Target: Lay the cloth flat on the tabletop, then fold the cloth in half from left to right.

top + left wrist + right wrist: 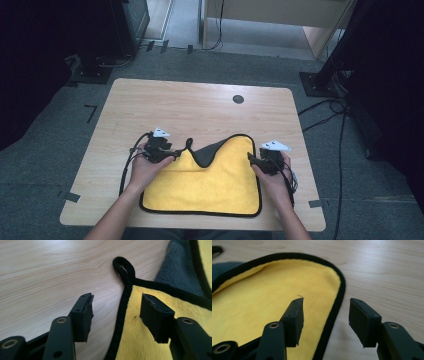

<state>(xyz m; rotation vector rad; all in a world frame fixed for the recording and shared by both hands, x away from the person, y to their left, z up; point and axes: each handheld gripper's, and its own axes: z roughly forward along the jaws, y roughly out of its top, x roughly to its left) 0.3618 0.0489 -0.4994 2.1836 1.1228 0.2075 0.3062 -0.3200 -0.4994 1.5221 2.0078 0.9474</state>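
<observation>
Yellow cloth lying part-folded, both grippers poised astride its side hems.

Yellow microfibre cloth (210, 185) with a black hem lies on the near half of the wooden table (200, 102), its near edge flat and square. The left gripper (161, 152) straddles the left hem just short of the hanging loop (124, 266), jaws parted and pressing nothing. The right gripper (265, 161) straddles the right hem at the rounded far corner, jaws likewise apart with no pinch made. Farther off, the far edge is turned over in the middle, showing the grey underside (207, 154). Judging by this, the folding has barely started: both corners remain to be seized and carried across.
</observation>
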